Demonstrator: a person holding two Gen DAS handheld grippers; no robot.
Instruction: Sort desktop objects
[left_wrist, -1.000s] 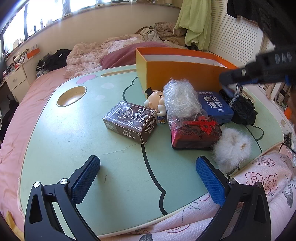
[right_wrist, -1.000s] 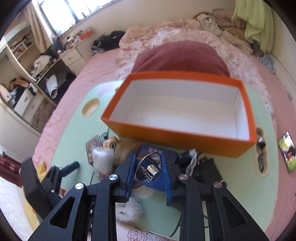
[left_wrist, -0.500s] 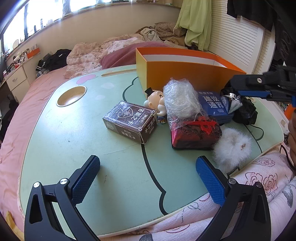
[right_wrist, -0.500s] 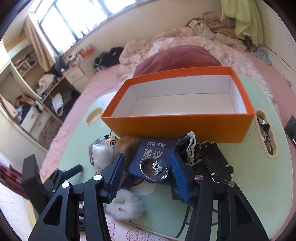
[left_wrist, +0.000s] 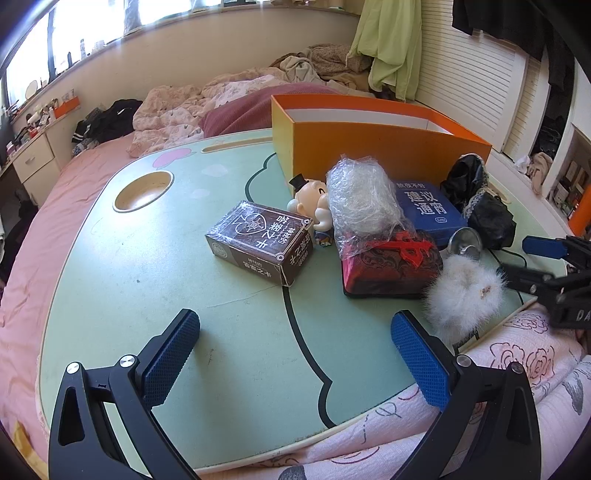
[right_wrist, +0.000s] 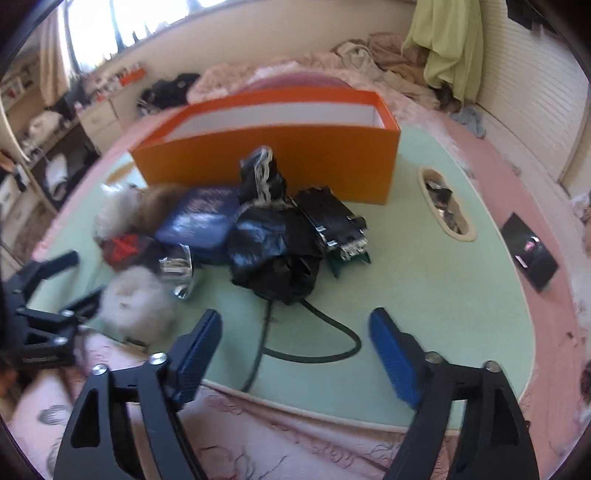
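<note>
An open orange box (left_wrist: 376, 144) stands at the back of the green lap table (left_wrist: 166, 266); it also shows in the right wrist view (right_wrist: 288, 147). In front of it lie a brown card box (left_wrist: 260, 242), a small doll (left_wrist: 314, 201), a plastic-wrapped white bundle (left_wrist: 362, 199), a red pouch (left_wrist: 391, 264), a blue box (left_wrist: 424, 208), a shiny metal cup (right_wrist: 179, 269), a white fluffy ball (right_wrist: 136, 306) and black bags (right_wrist: 280, 240). My left gripper (left_wrist: 295, 354) is open and empty near the front edge. My right gripper (right_wrist: 295, 350) is open and empty, low over a dark cable (right_wrist: 317, 350).
The table sits on a bed with pink sheets and a floral quilt (left_wrist: 517, 362). A round cup hole (left_wrist: 143, 190) is at the table's back left, and an oval slot (right_wrist: 445, 203) holding small items is on its right. A black card (right_wrist: 532, 254) lies on the bed.
My right gripper opened and let go of the metal cup, which now lies on the table beside the fluffy ball. The gripper pulled back and down towards the front edge. The left gripper has not moved.
</note>
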